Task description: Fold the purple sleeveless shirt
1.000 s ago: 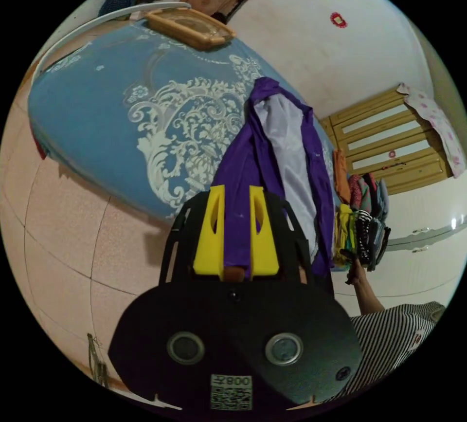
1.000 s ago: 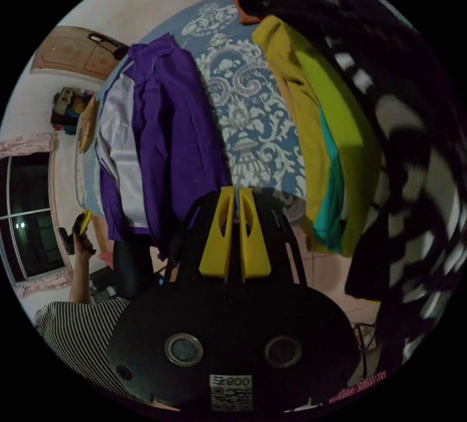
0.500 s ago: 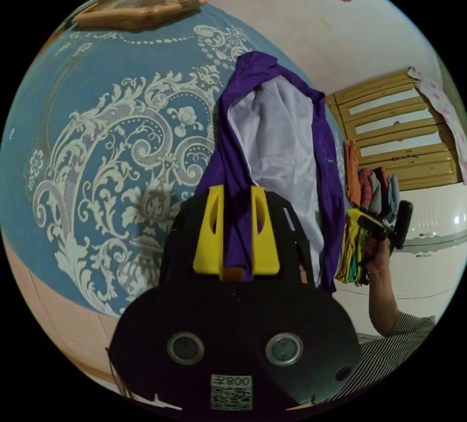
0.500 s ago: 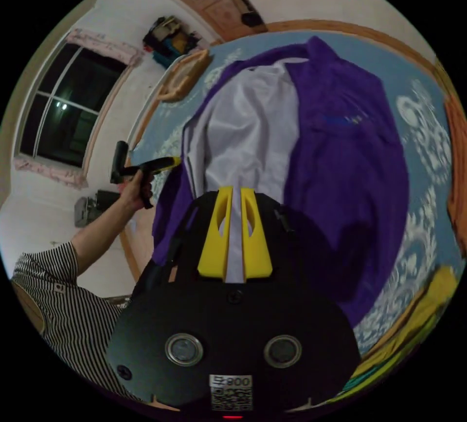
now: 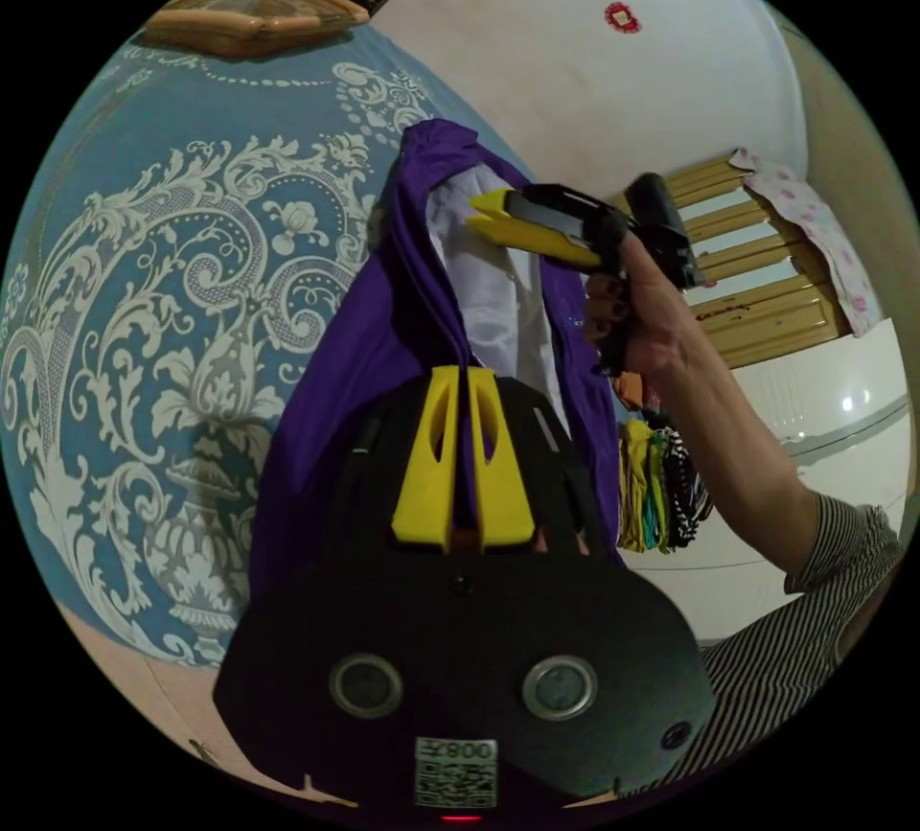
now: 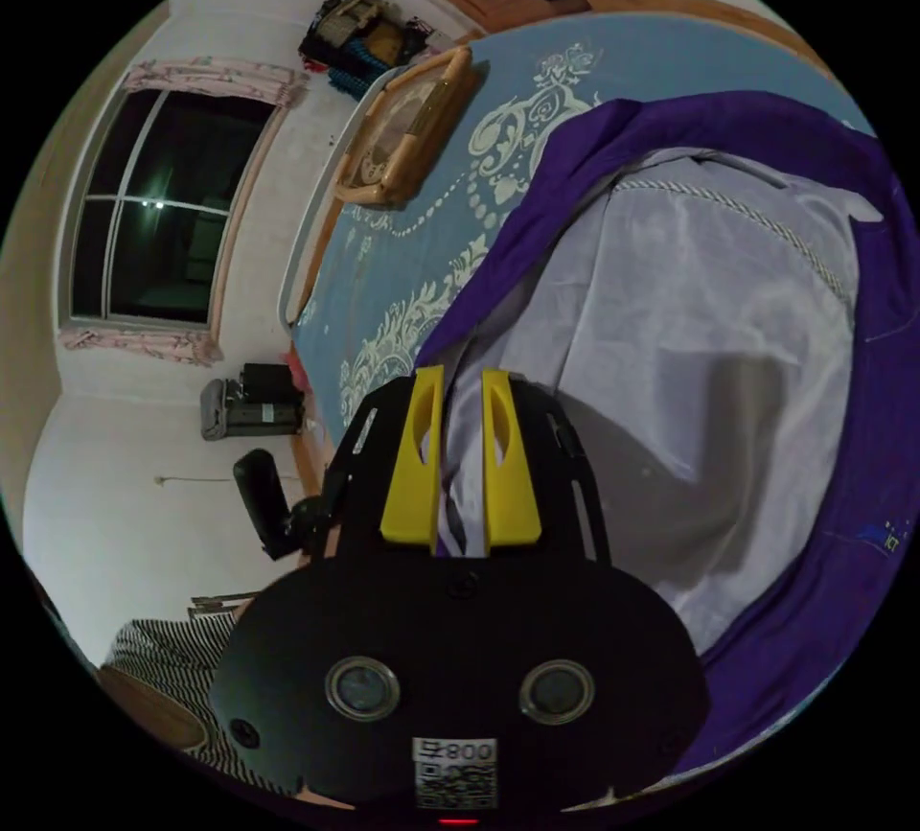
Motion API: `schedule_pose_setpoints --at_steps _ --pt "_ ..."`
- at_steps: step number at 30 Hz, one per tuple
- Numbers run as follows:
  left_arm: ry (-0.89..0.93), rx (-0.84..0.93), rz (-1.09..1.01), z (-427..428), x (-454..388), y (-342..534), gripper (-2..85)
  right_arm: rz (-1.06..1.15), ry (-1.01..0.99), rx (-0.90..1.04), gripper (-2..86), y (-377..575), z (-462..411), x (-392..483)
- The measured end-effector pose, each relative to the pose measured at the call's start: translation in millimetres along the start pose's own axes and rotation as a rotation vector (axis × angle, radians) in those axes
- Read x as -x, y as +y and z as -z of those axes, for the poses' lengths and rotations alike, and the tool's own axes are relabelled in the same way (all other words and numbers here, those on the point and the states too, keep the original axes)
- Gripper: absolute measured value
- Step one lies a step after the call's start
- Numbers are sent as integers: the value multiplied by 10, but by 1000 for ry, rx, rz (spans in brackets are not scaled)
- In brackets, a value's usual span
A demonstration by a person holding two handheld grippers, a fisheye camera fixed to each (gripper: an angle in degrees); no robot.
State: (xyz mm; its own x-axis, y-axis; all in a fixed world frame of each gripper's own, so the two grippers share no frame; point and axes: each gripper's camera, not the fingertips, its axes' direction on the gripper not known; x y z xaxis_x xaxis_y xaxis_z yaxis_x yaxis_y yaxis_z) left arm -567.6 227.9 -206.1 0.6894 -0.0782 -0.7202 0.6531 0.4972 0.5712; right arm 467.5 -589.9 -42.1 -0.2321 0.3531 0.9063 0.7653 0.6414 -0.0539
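Observation:
The purple sleeveless shirt (image 5: 335,371) lies on the blue bed cover with its white lining (image 5: 489,294) turned up. My left gripper (image 5: 464,373) is shut on a purple edge of the shirt, which runs between the yellow jaws. In the left gripper view, a hand holds my right gripper (image 5: 479,208) with its tips on the white lining near the shirt's far end. In the right gripper view, the purple shirt (image 6: 824,572) spreads wide. There my right gripper (image 6: 455,378) has a bunched fold of white lining (image 6: 690,342) pressed between its jaws.
The bed cover (image 5: 172,275) is blue with white ornaments, and a wooden tray (image 5: 249,7) lies at its far end. A stack of folded clothes (image 5: 661,486) sits beyond the shirt, near a wooden cabinet (image 5: 767,275). A dark window (image 6: 153,208) is in the wall.
My right gripper left the clothes stack, crossed to the shirt and closed on its white lining. My left gripper kept its hold on the purple edge and moved in over the bed.

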Motion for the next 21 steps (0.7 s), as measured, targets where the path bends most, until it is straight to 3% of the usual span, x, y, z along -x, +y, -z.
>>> schedule_pose_setpoints --at_steps 13,21 --pt "33 -25 -60 -183 -81 -66 14 -147 -177 21 37 -1060 -226 -88" --pt "189 -93 -217 -266 -602 -195 11 60 -384 -65 6 -1366 491 156"
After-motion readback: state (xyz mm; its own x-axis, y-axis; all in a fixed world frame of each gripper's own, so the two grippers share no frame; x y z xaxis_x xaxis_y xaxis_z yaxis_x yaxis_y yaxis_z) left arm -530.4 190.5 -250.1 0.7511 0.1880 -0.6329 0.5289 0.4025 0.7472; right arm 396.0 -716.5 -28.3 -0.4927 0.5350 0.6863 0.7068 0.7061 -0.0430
